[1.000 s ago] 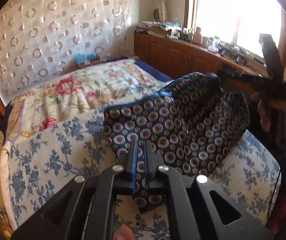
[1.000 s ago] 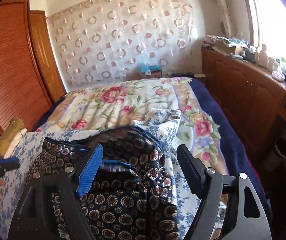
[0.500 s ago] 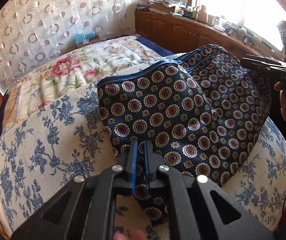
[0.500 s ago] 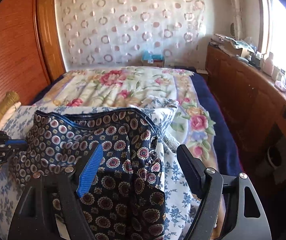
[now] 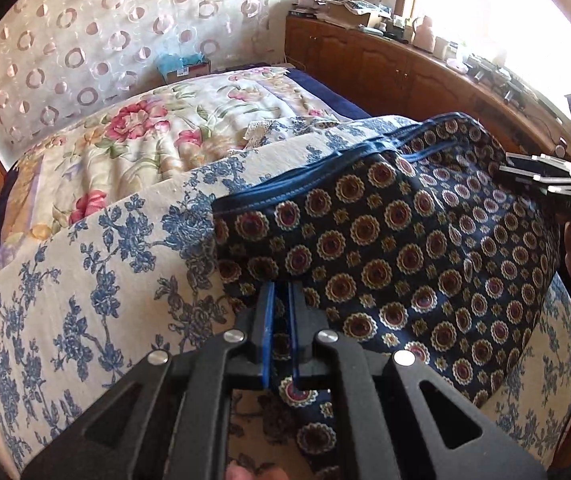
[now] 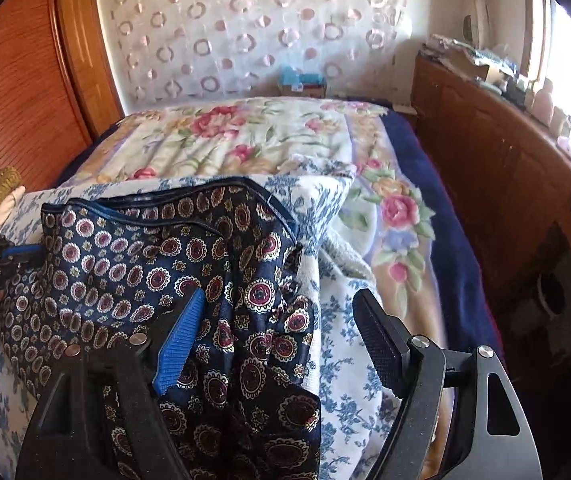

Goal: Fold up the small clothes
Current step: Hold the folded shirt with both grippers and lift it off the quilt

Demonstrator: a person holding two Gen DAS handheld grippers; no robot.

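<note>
A navy garment (image 5: pixel 385 240) with red and gold medallions and a blue-trimmed edge lies spread on a blue-floral white cloth (image 5: pixel 97 280) on the bed. My left gripper (image 5: pixel 281 296) is shut on the garment's near edge, with fabric pinched between its blue pads. In the right wrist view the garment (image 6: pixel 157 256) runs under my right gripper (image 6: pixel 279 296), which stands open; its blue pad (image 6: pixel 183 328) rests over the fabric without pinching it. The right gripper (image 5: pixel 541 172) shows at the garment's far right corner, and the left gripper (image 6: pixel 13 252) at its left edge.
A rose-patterned bedspread (image 6: pixel 253 136) covers the far bed, with a tissue box (image 6: pixel 301 80) against the circle-patterned curtain. A wooden cabinet (image 6: pixel 505 168) with clutter runs under the window on the right. A wooden wardrobe (image 6: pixel 17 92) stands left.
Both grippers have come down toward the bed. The garment, bunched and raised before, now lies flatter and wider on the floral cloth. The left grip held; the right jaws stayed apart.
</note>
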